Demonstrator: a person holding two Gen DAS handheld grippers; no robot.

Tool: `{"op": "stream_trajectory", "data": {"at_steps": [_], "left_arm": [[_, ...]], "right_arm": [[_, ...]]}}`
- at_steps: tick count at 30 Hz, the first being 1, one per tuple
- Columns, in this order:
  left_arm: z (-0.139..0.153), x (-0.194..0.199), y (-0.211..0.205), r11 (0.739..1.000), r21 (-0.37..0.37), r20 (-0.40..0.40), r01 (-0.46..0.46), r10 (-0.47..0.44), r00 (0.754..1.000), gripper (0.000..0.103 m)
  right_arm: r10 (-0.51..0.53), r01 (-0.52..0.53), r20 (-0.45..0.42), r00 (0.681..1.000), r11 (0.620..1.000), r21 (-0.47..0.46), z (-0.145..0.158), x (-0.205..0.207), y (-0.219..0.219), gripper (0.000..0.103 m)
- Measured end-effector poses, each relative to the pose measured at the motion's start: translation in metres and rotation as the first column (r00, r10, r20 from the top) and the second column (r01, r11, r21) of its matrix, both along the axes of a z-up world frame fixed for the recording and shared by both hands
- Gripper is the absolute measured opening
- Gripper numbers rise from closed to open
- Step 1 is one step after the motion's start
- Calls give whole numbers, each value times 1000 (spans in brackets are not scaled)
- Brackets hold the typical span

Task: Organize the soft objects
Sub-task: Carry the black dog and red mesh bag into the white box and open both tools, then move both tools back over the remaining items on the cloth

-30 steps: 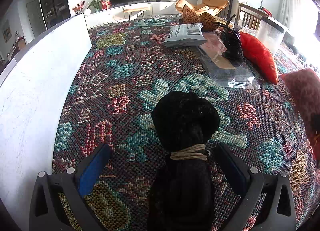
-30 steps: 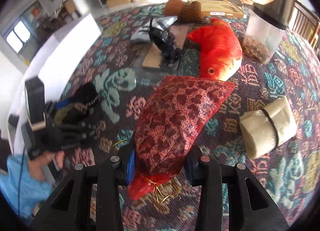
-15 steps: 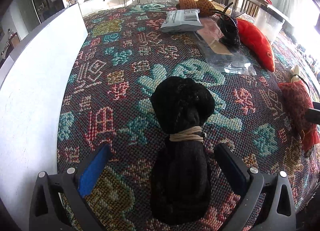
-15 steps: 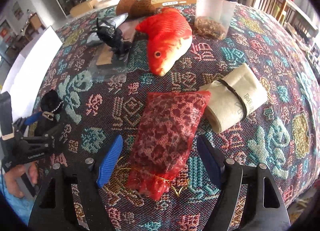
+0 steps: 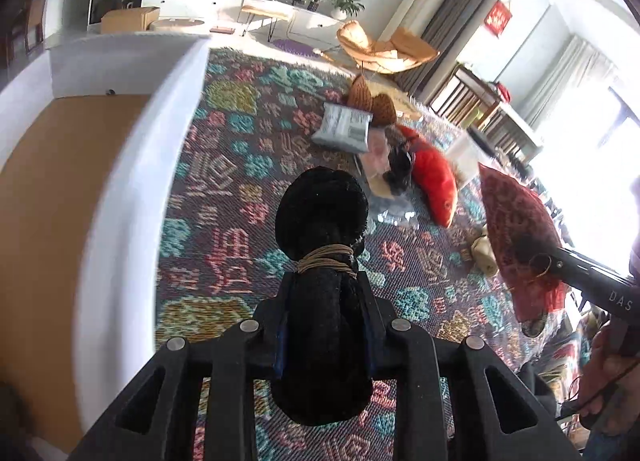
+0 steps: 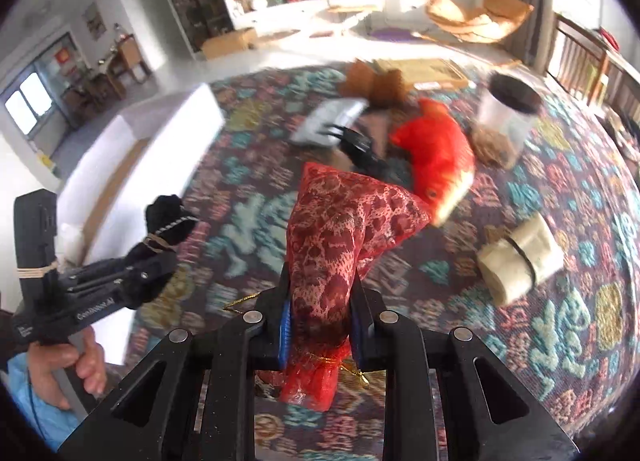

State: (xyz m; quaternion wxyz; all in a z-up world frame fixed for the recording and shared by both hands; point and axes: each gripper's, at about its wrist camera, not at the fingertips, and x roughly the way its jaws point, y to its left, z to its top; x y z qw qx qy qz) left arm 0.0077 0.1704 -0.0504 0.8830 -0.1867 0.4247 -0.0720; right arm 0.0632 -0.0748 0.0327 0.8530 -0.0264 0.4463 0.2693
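My left gripper [image 5: 325, 301] is shut on a black velvet pouch [image 5: 322, 221] tied with tan cord and holds it above the patterned tablecloth [image 5: 224, 189]. My right gripper [image 6: 321, 293] is shut on a red lace pouch [image 6: 340, 217], also lifted off the cloth. The red pouch shows at the right in the left wrist view [image 5: 516, 221]. The black pouch and left gripper show at the left in the right wrist view [image 6: 166, 217]. A red plush fish [image 6: 444, 153] and a beige rolled cloth [image 6: 520, 257] lie on the table.
A white open box with a brown floor [image 5: 132, 165] stands along the table's left side. At the back lie a grey packet [image 5: 342, 127], a black beetle toy [image 6: 360, 147], brown woven items [image 6: 378, 83] and a clear lidded jar [image 6: 504, 117].
Both grippers closed on their pouches and lifted them off the cloth. Half a second ago both were open with the pouches lying between the fingers.
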Motion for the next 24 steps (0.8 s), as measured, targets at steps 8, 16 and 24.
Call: {"op": "stream_trajectory", "data": {"at_steps": [8, 16, 24], "left_arm": [[35, -71, 140, 903, 261, 25, -341, 347, 937, 32], [4, -109, 205, 756, 349, 3, -554, 590, 807, 96], [30, -79, 133, 893, 207, 86, -399, 390, 917, 96]], "right_arm": [[359, -357, 23, 933, 916, 182, 38, -45, 182, 33], [343, -339, 16, 939, 920, 195, 8, -40, 194, 85], [75, -58, 103, 992, 985, -161, -81, -6, 76, 85]]}}
